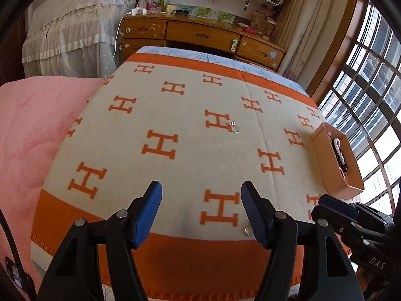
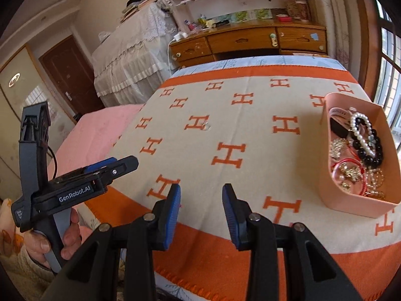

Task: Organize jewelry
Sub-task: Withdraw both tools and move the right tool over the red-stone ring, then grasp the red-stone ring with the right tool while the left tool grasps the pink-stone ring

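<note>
I see 1 small clear ring [image 1: 235, 128] lying loose near the centre of the blanket [image 1: 175, 105], well apart from the tan box [image 1: 335, 175] at the blanket's right edge. That box holds bead bracelets [image 2: 367, 140] and gold pieces. A 2nd ring [image 1: 248, 229] lies at the near edge, just beside my left gripper [image 1: 201, 213], whose jaws stand wide and empty. My right gripper [image 2: 201, 215] is also spread, holding nothing.

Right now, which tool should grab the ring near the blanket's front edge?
Probably left. The ring lies right beside the open left tool, touching its right finger's side. The right tool is open too, but the right view doesn't show that ring.
</note>
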Available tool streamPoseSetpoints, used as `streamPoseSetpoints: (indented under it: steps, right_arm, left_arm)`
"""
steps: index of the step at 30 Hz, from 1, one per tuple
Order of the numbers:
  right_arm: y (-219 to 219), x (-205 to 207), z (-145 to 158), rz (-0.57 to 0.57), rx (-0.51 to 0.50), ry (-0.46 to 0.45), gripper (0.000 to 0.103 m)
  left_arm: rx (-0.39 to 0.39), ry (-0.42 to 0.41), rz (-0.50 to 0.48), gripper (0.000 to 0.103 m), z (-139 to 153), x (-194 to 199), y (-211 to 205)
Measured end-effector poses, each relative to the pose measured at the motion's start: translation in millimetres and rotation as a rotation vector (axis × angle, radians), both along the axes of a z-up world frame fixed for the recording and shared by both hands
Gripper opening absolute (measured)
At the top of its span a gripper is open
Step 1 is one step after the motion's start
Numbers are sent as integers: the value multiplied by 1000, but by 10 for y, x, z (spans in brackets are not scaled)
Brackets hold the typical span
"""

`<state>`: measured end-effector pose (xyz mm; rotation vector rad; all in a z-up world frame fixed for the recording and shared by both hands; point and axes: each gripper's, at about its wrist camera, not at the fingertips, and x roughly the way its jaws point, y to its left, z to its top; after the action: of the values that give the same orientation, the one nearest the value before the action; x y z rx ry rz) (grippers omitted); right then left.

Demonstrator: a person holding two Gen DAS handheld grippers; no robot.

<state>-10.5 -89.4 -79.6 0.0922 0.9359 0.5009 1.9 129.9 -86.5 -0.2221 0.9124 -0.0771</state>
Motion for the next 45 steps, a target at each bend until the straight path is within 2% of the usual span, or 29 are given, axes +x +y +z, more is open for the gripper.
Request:
streamPoseSetpoints:
  steps: [5,9,13,29,32,34,36,41,45]
  right_arm:
    - [230,0,-227,115,-14,96,35]
    - [375,31,-383,160,-34,159,35]
    - [477,65,-461,174,-60,182,35]
    - [788,82,-456,179,-201,34,35]
    - [832,59,-459,173,-245,-3,29]
    - [849,42,-465,162,-274,-32,20]
    - [851,25,-475,159,-287,-50,17]
    - [839,-15,-482,156,-293,-81,16]
    - [766,-10,-475,144,-248,-69,15]
  left_arm:
    - [-12,22,16,64,-115,-43,106]
    - [-23,14,18,64,-126,-58,157]
    - [-32,20,18,64,-148,-49,200]
    - [-75,45,33,64,-245,-33,359]
    - [-80,47,35,64,-251,-32,368]
    - [-81,48,34,64,-252,-36,368]
    - [-80,47,32,64,-252,-37,367]
    - [-77,44,25,64,-265,-40,352]
    - [-71,41,20,64,-267,-51,341]
